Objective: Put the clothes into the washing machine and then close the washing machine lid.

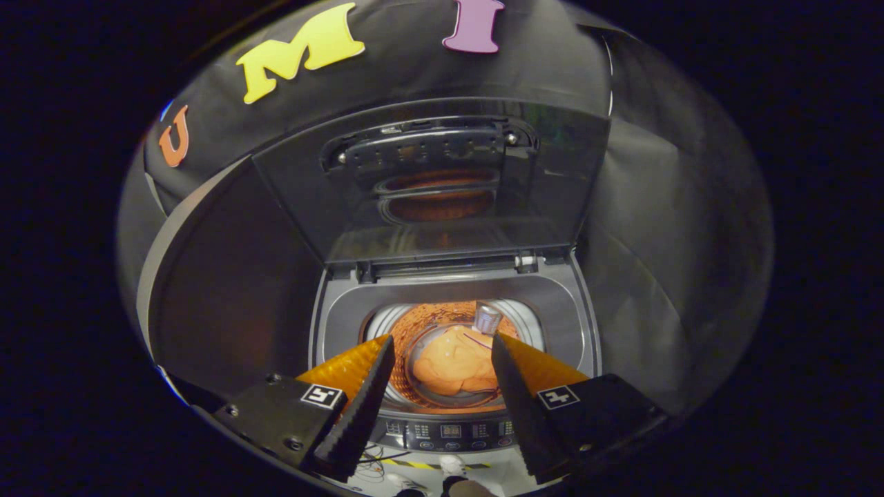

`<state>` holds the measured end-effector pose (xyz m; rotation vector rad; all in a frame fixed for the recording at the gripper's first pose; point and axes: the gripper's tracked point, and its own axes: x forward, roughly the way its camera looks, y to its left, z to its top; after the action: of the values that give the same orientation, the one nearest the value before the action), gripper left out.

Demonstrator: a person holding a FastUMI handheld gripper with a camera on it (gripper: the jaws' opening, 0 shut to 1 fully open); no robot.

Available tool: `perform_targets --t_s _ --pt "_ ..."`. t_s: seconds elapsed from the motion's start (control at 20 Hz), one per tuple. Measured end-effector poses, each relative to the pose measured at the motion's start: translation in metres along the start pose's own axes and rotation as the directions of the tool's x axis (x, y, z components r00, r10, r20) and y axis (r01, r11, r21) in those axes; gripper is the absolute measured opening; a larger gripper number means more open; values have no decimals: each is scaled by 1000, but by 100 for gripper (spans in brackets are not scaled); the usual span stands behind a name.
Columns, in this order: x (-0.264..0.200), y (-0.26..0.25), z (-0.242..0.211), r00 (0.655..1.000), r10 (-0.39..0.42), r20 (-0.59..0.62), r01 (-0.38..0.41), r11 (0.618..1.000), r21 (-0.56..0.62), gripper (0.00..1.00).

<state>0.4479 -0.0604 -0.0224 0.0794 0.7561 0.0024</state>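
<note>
A top-loading washing machine (552, 304) stands below me with its lid (428, 179) raised upright at the back. Down in the drum (421, 321) lies an orange garment (456, 362), bunched on the drum floor. My gripper (442, 345) hangs above the drum opening, open, with nothing between its fingers; the garment shows through the gap between them, well below the tips. A small silvery cylinder (487, 317) sits at the drum's back rim.
The machine's control panel (452, 431) runs along the front edge under my fingers. A dark panel (235, 283) stands to the left of the machine, and grey cloth (663, 241) hangs to the right. Cables and striped tape lie on the floor in front.
</note>
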Motion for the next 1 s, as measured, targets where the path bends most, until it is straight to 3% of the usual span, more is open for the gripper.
perform_targets --t_s 0.6,1.0 --pt "-56 4 74 977 27 209 -14 998 -65 88" --pt "-67 6 140 953 22 303 2 997 -79 88"
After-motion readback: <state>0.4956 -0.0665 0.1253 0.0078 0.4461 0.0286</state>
